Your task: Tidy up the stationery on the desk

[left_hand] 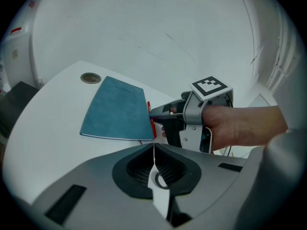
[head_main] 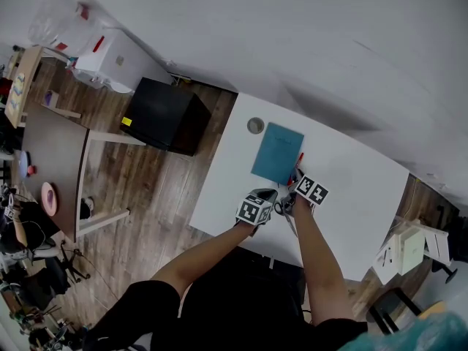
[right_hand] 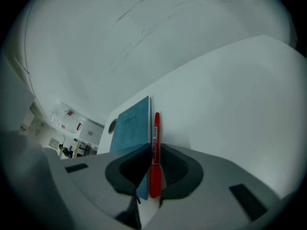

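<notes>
Step in hand, likely: setting pen beside notebook. Right tool (right_hand: 154, 152) narrow, clamped on red pen (right_hand: 156, 133). The pen sits at the 3 o'clock edge of the blue notebook (head_main: 277, 152) on the white bench (head_main: 351, 189); can't tell if it rests there yet. Left tool (left_hand: 153, 147) fully closed, empty, at the right tool's 8 o'clock. Pen long axis runs 7-to-1 o'clock in head view, parallel to the notebook edge, free end pointing at the wall. Next probably: let go, lift straight off so the pen isn't dragged.

Office: white desk (head_main: 351, 196), wood floor (head_main: 157, 181)
</notes>
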Demonstrator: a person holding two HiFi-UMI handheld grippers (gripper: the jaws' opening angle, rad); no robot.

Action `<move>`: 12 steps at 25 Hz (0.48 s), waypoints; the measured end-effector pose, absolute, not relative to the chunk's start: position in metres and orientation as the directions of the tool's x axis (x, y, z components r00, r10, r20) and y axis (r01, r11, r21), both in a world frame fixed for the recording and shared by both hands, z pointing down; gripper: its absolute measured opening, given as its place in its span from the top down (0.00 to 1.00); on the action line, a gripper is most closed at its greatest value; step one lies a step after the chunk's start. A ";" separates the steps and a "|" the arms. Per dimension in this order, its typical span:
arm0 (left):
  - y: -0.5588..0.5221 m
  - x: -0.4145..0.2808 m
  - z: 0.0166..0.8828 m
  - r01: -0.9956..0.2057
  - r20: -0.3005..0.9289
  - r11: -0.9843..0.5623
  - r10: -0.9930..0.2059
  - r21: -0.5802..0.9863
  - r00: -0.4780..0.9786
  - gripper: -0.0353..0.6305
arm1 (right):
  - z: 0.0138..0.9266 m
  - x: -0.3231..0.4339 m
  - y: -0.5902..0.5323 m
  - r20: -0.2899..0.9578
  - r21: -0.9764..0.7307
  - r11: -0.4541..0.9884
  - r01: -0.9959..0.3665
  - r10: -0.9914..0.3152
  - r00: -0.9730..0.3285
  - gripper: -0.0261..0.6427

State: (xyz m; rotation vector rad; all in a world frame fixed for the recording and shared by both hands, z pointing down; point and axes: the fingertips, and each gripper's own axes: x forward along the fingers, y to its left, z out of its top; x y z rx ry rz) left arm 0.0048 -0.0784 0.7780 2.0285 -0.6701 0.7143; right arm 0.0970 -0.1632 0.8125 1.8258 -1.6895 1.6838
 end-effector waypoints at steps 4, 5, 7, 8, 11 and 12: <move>-0.075 0.004 0.776 -0.679 0.695 -0.499 -0.192 0.538 0.692 0.92 | 0.808 0.101 -0.160 0.748 -0.544 -0.330 -0.772 -0.607 -0.267 0.87; -0.072 0.003 0.775 -0.679 0.696 -0.501 -0.192 0.537 0.692 0.92 | 0.806 0.102 -0.158 0.747 -0.541 -0.319 -0.778 -0.608 -0.269 0.87; -0.067 0.003 0.774 -0.676 0.697 -0.511 -0.191 0.530 0.691 0.92 | 0.800 0.105 -0.154 0.741 -0.534 -0.292 -0.793 -0.614 -0.273 0.87; -0.065 0.003 0.774 -0.675 0.699 -0.520 -0.190 0.524 0.689 0.92 | 0.796 0.107 -0.152 0.737 -0.530 -0.277 -0.801 -0.618 -0.274 0.87; -0.059 0.003 0.774 -0.674 0.707 -0.540 -0.189 0.505 0.681 0.92 | 0.782 0.110 -0.145 0.724 -0.513 -0.211 -0.832 -0.627 -0.288 0.87; -0.056 0.003 0.775 -0.674 0.710 -0.543 -0.187 0.501 0.679 0.92 | 0.778 0.109 -0.140 0.720 -0.504 -0.179 -0.845 -0.627 -0.297 0.87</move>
